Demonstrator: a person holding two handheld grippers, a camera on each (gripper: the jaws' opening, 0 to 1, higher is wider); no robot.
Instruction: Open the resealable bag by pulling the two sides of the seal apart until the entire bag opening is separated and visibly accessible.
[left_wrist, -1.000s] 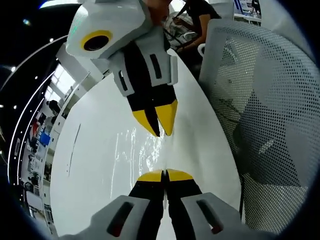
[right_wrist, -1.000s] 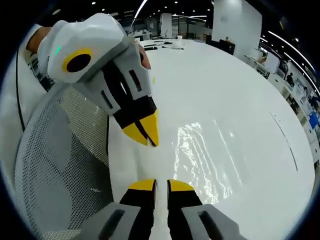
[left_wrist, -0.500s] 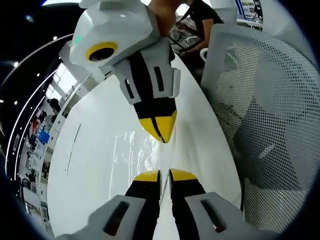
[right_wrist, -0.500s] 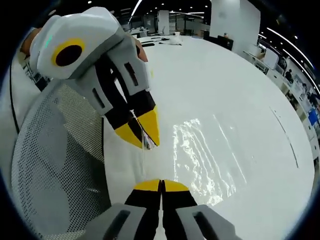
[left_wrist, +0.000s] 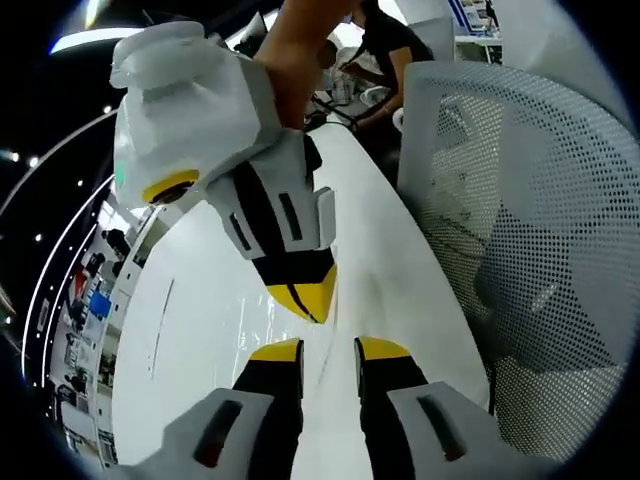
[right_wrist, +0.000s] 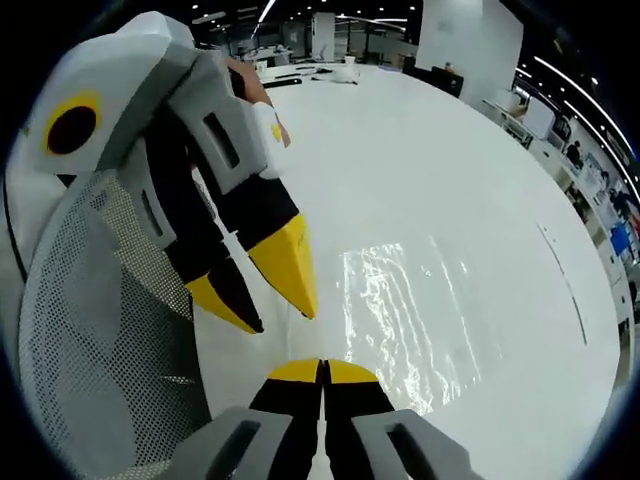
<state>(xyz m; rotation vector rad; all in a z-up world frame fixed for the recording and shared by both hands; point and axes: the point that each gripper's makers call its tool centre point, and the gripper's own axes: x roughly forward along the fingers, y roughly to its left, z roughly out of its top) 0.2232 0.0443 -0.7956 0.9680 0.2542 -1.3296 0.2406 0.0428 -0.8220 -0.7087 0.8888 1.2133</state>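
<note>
1. The clear, glossy resealable plastic bag (right_wrist: 400, 310) lies flat on the white glossy surface (right_wrist: 440, 170), at about 1 o'clock from the right tongs' own tips in the right gripper view.
2. In the left gripper view the bag is hard to make out; only faint sheen shows on the surface (left_wrist: 210, 320) near 10 o'clock of the left tongs' tips.
3. Whether the bag's seal is parted cannot be told, and no contents can be made out.
4. The right tongs (right_wrist: 322, 368), yellow-tipped, are pressed together; it is unclear whether bag film lies between them.
5. The left tongs (left_wrist: 328, 348) stand apart, holding nothing.
6. A white perforated mesh chair back (left_wrist: 520, 200) stands at 3 o'clock, partly cut off by the edge.
</note>
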